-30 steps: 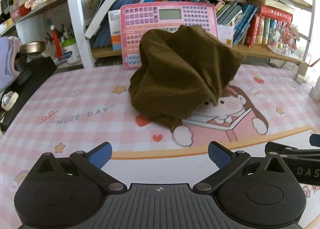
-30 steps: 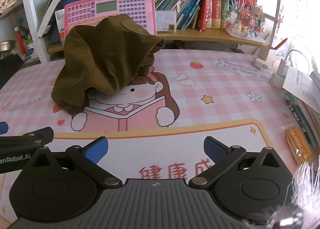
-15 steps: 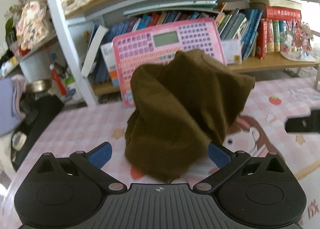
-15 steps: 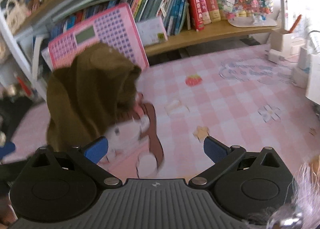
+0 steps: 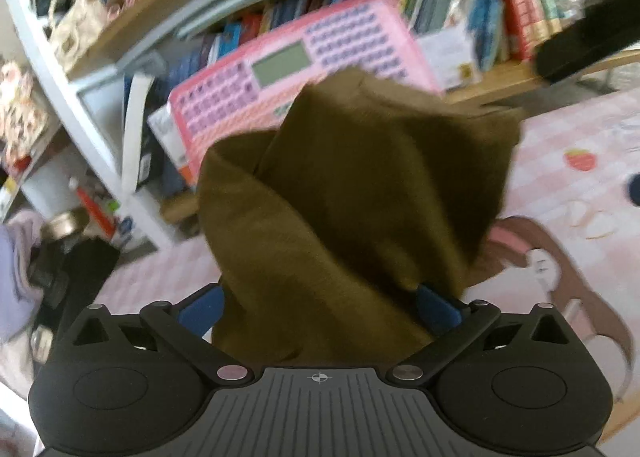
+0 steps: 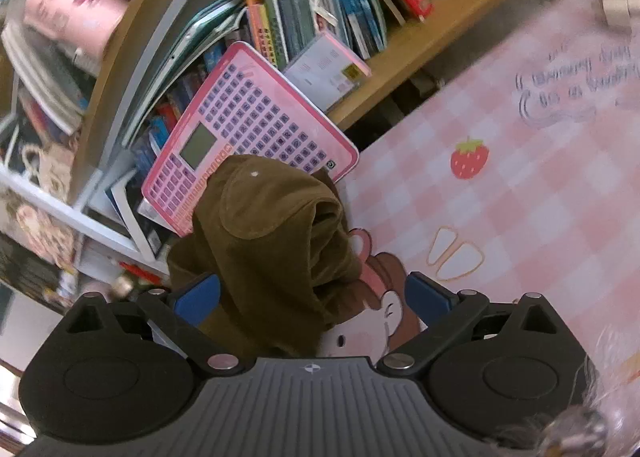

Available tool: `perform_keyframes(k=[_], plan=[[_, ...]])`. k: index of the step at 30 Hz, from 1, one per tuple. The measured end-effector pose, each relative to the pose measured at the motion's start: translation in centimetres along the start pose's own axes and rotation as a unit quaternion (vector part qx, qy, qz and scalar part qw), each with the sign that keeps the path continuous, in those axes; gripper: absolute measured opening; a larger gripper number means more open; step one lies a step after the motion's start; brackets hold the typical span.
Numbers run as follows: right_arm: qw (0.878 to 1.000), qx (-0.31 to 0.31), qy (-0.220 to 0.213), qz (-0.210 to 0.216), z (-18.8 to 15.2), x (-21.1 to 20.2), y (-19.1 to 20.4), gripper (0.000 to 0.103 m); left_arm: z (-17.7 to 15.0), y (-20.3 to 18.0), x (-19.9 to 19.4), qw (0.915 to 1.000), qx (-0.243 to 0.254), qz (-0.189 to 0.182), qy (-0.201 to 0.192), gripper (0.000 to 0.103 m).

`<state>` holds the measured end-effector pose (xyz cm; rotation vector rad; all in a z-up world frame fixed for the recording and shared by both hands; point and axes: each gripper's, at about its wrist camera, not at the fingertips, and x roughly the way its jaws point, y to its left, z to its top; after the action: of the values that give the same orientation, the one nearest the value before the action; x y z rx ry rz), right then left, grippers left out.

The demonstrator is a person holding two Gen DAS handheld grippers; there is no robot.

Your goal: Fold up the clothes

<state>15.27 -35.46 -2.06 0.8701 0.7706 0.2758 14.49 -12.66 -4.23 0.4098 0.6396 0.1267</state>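
Bookshelves [image 6: 360, 9] are crowding the tabletop's far edge, where a pink toy keyboard [image 6: 248, 129] is leaning. On the pink checked mat [image 6: 520, 177], the brown garment [image 5: 352, 217] is sitting heaped and unfolded near that far edge, so folding is judged barely begun. Both claws are standing wide open, gripping nothing: the left gripper [image 5: 320, 309] is straddling the heap's near side, and the right gripper [image 6: 312, 297] its right side. Compared with 1 second ago, both are now much closer and tilted.
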Motion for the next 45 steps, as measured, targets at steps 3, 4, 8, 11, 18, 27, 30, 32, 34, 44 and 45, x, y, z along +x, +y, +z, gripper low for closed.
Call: perform_keyframes(k=[3,4,8,11,18,27,30,32,34,44,45], plan=[[1.000,0.020,0.006,0.008,-0.1,0.1,-0.6,0.100,-0.1,1.2,0.9,0.9996,-0.019,-0.009,0.020,0.035],[0.999,0.029,0.008,0.010,-0.2,0.1,-0.9,0.100,-0.3,1.8,0.6,0.9993,-0.026,-0.017,0.022,0.010],[0.998,0.059,0.020,0.021,-0.7,0.8,-1.7,0.100,-0.9,4.5,-2.6,0.9968,-0.059,-0.054,0.004,0.003],[0.996,0.081,0.030,0.032,-1.2,1.4,-2.1,0.100,-1.1,7.2,-6.9,0.9925,-0.084,-0.084,-0.028,0.003],[0.980,0.163,0.059,0.095,-3.5,4.6,-1.7,0.100,-3.1,12.7,-14.6,0.9903,-0.121,-0.050,-0.045,0.003],[0.957,0.242,0.094,0.131,-5.4,7.9,-1.0,0.018,-7.9,15.7,-16.3,0.9886,-0.145,-0.012,0.039,0.003],[0.955,0.246,0.083,0.145,-5.4,7.2,-1.4,0.001,-8.8,15.3,-15.6,0.9874,-0.143,-0.032,0.060,0.004],[0.956,0.240,0.065,0.152,-4.9,6.3,-1.6,0.001,-9.0,14.8,-15.4,0.9877,-0.136,-0.046,0.061,0.004],[0.960,0.234,0.059,0.143,-4.2,5.3,-1.9,0.001,-8.8,14.3,-15.3,0.9889,-0.129,-0.044,0.058,0.004],[0.951,0.268,0.097,0.122,-5.0,4.0,-4.4,0.070,-7.6,15.1,-16.4,0.9871,-0.155,-0.033,0.020,0.003],[0.949,0.270,0.105,0.124,-5.2,4.3,-4.3,0.070,-7.6,15.3,-16.8,0.9865,-0.160,-0.031,0.018,0.003]])
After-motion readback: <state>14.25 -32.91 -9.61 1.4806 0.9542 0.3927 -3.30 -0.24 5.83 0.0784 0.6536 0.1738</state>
